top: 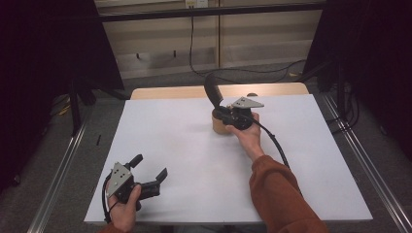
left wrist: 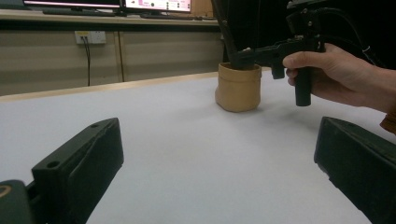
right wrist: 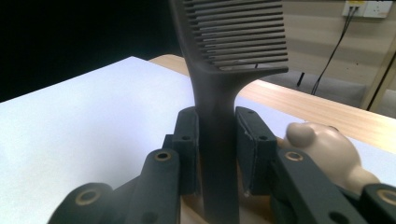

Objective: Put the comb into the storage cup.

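A white bench (top: 184,160) with a wooden far edge is set on grey carpet, flanked by dark curtains; a pale panelled wall with a socket and trailing cable is seen behind; a tan cup (top: 219,124) stands past the bench's middle. A black comb (top: 212,89) is pinched at its handle by the right claw (right wrist: 217,149) just above the cup; its long axis is held near upright, toothed end upward, handle down. The left claw (top: 150,166) is held spread near the front edge, gripping nothing.

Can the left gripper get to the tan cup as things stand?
Probably yes: the left gripper is open, with bare table up to the tan cup. The right gripper holds the comb above it.
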The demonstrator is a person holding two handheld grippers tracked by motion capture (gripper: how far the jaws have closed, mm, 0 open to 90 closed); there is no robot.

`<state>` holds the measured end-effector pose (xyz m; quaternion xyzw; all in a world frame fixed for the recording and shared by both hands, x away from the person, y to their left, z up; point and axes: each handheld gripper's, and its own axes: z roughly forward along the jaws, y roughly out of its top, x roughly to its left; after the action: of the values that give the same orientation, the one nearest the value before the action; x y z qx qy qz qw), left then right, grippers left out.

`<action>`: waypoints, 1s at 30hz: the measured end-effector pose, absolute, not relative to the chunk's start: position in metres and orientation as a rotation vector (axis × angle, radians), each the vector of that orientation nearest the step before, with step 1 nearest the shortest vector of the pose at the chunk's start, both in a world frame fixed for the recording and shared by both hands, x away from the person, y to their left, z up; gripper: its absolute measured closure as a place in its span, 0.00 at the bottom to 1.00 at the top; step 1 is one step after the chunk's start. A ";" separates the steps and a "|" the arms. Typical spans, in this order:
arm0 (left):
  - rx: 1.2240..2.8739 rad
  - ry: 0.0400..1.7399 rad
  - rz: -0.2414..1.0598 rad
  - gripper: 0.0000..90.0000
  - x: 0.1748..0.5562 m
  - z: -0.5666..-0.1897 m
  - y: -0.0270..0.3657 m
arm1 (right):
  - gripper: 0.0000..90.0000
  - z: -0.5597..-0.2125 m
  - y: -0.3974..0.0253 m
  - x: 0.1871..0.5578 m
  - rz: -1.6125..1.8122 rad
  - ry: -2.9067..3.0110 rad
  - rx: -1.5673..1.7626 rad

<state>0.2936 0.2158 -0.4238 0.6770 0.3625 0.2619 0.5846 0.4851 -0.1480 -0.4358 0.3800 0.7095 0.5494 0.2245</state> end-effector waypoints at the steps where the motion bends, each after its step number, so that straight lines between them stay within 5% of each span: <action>1: 1.575 0.851 0.605 0.02 0.294 -0.424 0.215 | 0.79 -0.436 -0.148 0.485 1.514 1.959 1.045; 13: 1.579 0.854 0.607 0.02 0.294 -0.424 0.216 | 0.81 -0.437 -0.150 0.487 1.506 1.958 1.061; 30: 1.576 0.857 0.606 0.02 0.294 -0.424 0.215 | 0.66 -0.424 -0.147 0.478 1.518 1.920 1.049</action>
<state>0.2938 0.2153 -0.4242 0.6753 0.3674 0.2596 0.5845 0.4778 -0.1468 -0.4245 0.3828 0.7004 0.5538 0.2370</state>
